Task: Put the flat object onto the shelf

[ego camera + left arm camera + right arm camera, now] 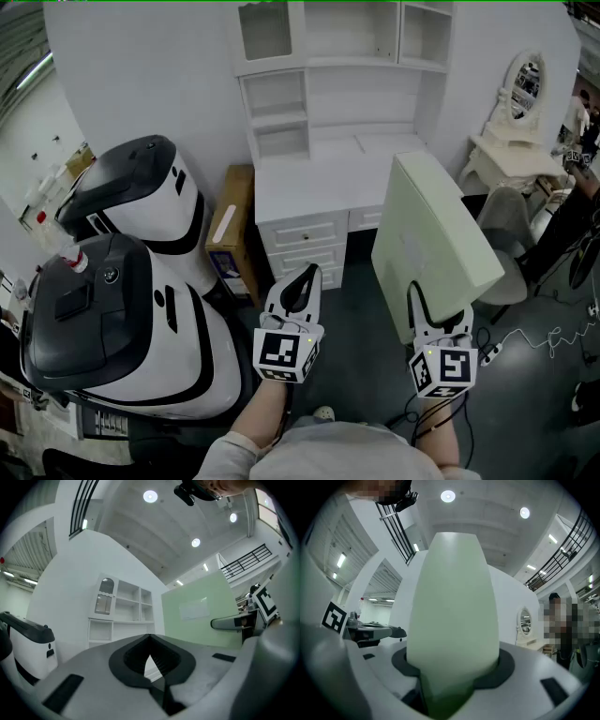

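Dark smooth floor point(361, 370) and plain white walls frame one white desk point(319, 178) topped by a boxy hutch of open shelves point(281, 94). Two glossy, rounded white-and-black machines point(122, 328) and one brown cardboard box point(232, 225) stand at its left. Of the two grippers, the right gripper point(441, 314) has its jaws spread wide and clamped on the lower edge of the single flat object point(436, 239), a matte pale-green rectangular board held upright before the desk, while the left gripper point(302, 281) has its jaws closed together on nothing.
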Tool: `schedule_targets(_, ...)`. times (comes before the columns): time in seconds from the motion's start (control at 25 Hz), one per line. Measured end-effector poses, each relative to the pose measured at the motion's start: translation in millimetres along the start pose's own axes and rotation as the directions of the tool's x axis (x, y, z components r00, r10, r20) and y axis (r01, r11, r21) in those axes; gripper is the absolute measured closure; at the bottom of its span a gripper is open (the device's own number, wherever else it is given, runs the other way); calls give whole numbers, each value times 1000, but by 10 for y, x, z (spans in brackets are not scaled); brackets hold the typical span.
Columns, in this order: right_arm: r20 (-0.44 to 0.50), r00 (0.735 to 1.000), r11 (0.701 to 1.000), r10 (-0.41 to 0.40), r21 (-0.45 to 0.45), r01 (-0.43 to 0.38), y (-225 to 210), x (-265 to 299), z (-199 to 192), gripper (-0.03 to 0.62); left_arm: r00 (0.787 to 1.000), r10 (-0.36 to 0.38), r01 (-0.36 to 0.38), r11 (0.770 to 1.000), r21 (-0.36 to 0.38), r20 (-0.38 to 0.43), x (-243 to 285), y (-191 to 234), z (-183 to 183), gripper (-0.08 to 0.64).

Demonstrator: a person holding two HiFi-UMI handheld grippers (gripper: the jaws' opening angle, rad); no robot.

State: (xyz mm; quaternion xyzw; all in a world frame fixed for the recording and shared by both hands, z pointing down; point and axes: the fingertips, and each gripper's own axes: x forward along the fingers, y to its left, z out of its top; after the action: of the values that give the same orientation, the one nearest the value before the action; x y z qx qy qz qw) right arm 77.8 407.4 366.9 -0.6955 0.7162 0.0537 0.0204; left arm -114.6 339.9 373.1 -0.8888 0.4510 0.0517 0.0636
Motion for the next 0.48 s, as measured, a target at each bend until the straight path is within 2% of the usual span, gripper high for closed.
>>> schedule_targets(0.48,9,1000,1000,2,-2,-2,-41,-15,24,311,1000,-12,12,1000,11,4,76,-68,40,549)
